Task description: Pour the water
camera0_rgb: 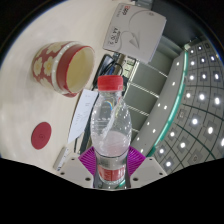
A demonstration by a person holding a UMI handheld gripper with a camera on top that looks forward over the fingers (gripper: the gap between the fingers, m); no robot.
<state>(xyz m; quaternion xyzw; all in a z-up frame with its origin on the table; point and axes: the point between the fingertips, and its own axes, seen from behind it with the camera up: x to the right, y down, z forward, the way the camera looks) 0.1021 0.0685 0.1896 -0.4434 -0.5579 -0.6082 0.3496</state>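
A clear plastic water bottle (110, 125) with a red cap and a red label stands between my fingers, and my gripper (110, 160) is shut on it, the purple pads (90, 158) pressing on both its sides. The view is tilted. Beyond the bottle's cap, to the left, a red and cream cup (63, 67) lies with its red inside facing me. The bottle's cap sits just right of the cup's rim. Whether water runs out I cannot tell.
The cup rests on a cream table top (30, 105). A small red round disc (41, 135) lies on the table left of the bottle. A white device (137, 32) sits beyond. A dark perforated metal surface (185, 110) with a green edge fills the right side.
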